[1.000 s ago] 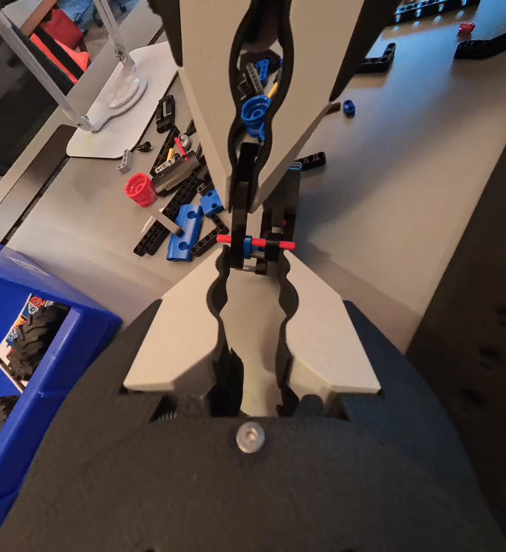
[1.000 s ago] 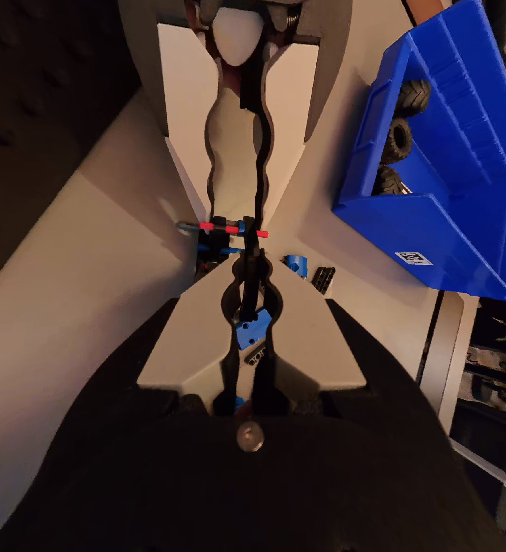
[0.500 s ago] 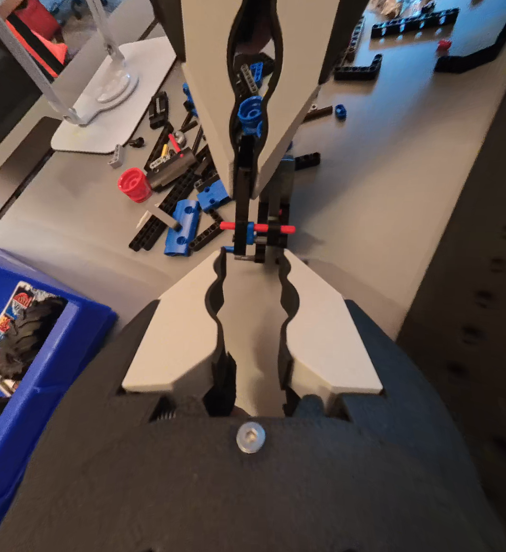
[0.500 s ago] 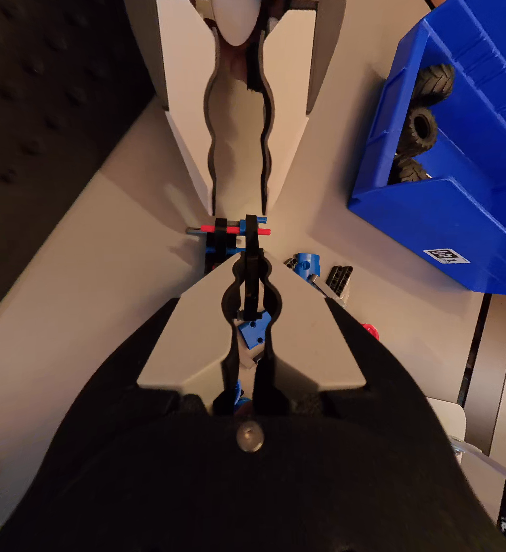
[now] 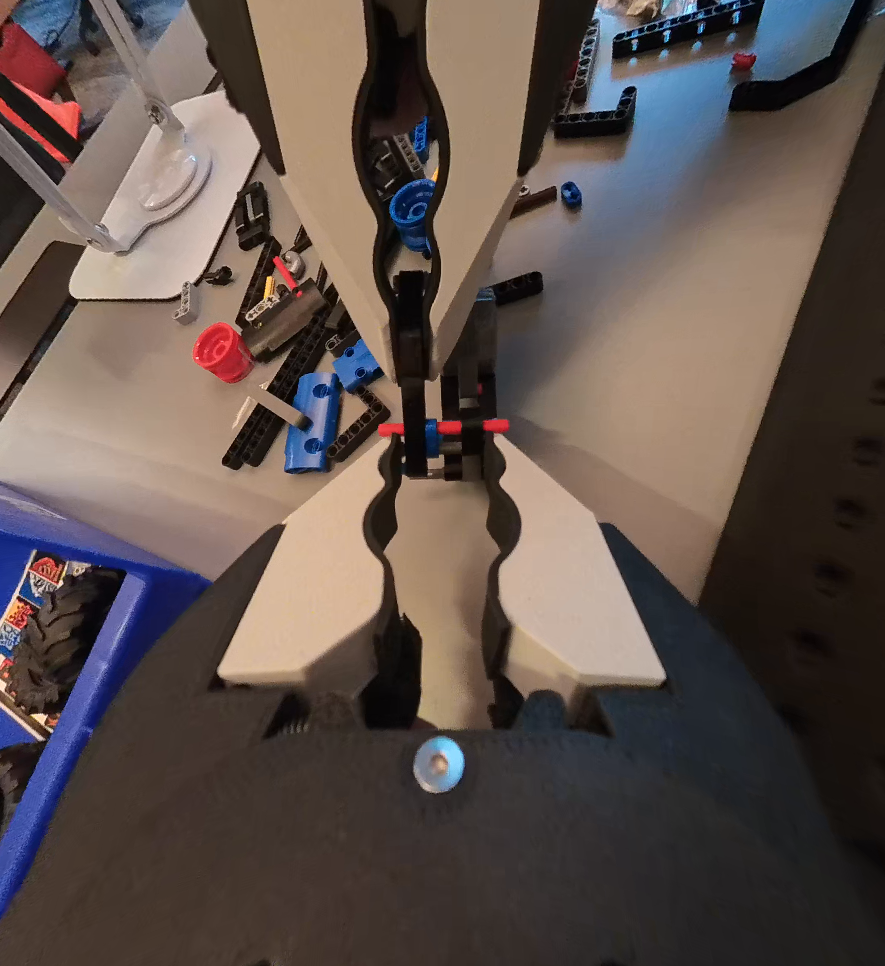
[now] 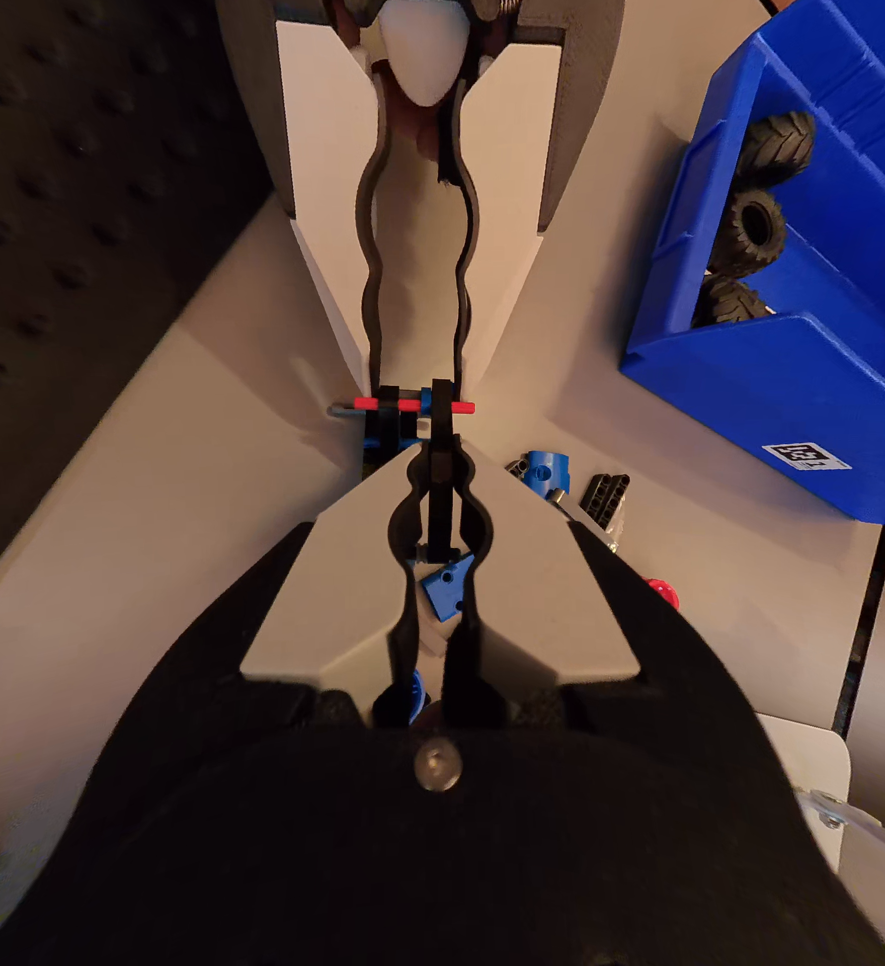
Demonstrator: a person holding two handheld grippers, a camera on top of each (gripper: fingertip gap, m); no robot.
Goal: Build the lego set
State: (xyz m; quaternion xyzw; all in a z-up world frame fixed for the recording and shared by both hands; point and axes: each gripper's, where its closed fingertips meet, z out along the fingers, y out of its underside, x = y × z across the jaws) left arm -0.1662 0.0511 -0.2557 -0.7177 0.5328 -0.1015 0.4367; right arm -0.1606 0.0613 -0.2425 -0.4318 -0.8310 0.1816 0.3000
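My left gripper is shut on a small assembly of black beams, held at its tips above the table. A red axle with a blue bush runs through the assembly. My right gripper faces it and is shut on a black beam that sits on the red axle at one end. In the left wrist view the right gripper comes in from the top with the beam. In the right wrist view the left gripper comes in from the top.
A pile of loose black and blue parts with a red wheel hub lies on the grey table. A blue bin holds black tyres. A white stand base is at the back left. A dark perforated surface borders the table edge. Left and right tips are no more than a few centimetres apart.
Both grippers have shifted slightly together with the assembly between them. Both grips and the beam's place on the axle look the same.
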